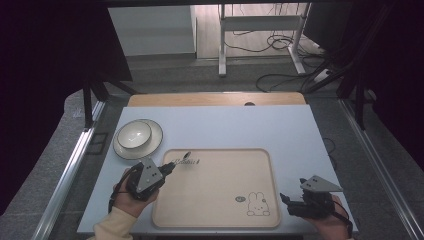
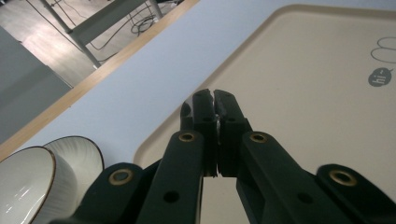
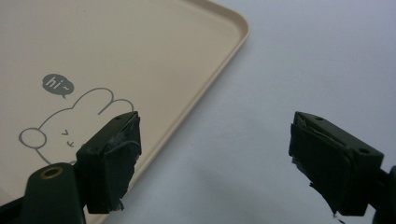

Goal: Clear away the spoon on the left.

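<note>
A beige tray (image 1: 215, 190) with a rabbit drawing (image 1: 258, 205) lies on the pale blue table (image 1: 240, 127). My left gripper (image 1: 172, 164) hovers over the tray's far left corner, its jaws pressed together. A thin silvery sliver (image 2: 218, 122) shows between them. In the high view a small dark spoon-like thing (image 1: 186, 154) sticks out past the tips; most of it is hidden in the left gripper view (image 2: 215, 95). My right gripper (image 1: 288, 204) stands open just right of the tray's near right corner (image 3: 236, 28), nothing between its fingers (image 3: 215, 163).
A white bowl (image 1: 134, 134) sits on a ribbed plate (image 1: 155, 142) at the table's left, just beyond the tray; the bowl (image 2: 21, 182) is close to my left gripper. A wooden strip (image 1: 215, 99) edges the table's far side. Desk legs and cables lie beyond.
</note>
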A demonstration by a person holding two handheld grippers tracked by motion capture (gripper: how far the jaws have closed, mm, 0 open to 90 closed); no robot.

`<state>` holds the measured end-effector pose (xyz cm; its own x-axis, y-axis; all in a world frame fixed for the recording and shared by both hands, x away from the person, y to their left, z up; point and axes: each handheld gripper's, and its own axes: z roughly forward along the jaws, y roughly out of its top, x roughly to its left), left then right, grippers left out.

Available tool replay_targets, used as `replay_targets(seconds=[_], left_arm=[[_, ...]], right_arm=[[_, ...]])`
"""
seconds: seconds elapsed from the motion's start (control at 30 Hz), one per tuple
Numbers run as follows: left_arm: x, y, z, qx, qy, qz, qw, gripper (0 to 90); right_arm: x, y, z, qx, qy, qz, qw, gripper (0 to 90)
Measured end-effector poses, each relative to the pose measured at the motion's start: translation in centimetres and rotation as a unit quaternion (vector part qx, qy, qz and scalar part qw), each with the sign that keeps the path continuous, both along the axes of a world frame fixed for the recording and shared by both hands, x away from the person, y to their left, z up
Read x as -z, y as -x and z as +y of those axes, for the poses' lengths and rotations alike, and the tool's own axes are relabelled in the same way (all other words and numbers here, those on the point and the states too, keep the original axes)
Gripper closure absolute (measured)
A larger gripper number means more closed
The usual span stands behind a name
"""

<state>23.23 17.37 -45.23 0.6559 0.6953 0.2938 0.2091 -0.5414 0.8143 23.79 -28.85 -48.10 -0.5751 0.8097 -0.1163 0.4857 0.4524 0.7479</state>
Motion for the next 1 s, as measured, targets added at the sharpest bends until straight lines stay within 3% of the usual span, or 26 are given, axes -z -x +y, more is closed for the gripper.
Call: replay_targets(seconds=[0.33,0.53,0.8,1.0], left_arm=[[0.7,-0.1,-0.5,0.003,-0.013,0.003,0.9999,89.6],[1.4,0.3,-1.3,0.011,-0.057,0.000,0.9983,89.5],[1.7,0.6,-1.8,0.017,-0.080,-0.007,0.9966,89.6],[2.0,1.2,-2.3,0.018,-0.107,-0.016,0.9939,88.9]], right_arm=[[0.0,0.0,0.0,0.000,0.002,0.001,1.0000,17.0],[0.1,0.0,-0.1,0.001,0.001,0.002,1.0000,17.0],[0.1,0.0,-0.1,0.001,0.005,0.003,1.0000,17.0],[0.2,-0.1,-0.1,0.003,0.007,0.005,1.0000,17.0]])
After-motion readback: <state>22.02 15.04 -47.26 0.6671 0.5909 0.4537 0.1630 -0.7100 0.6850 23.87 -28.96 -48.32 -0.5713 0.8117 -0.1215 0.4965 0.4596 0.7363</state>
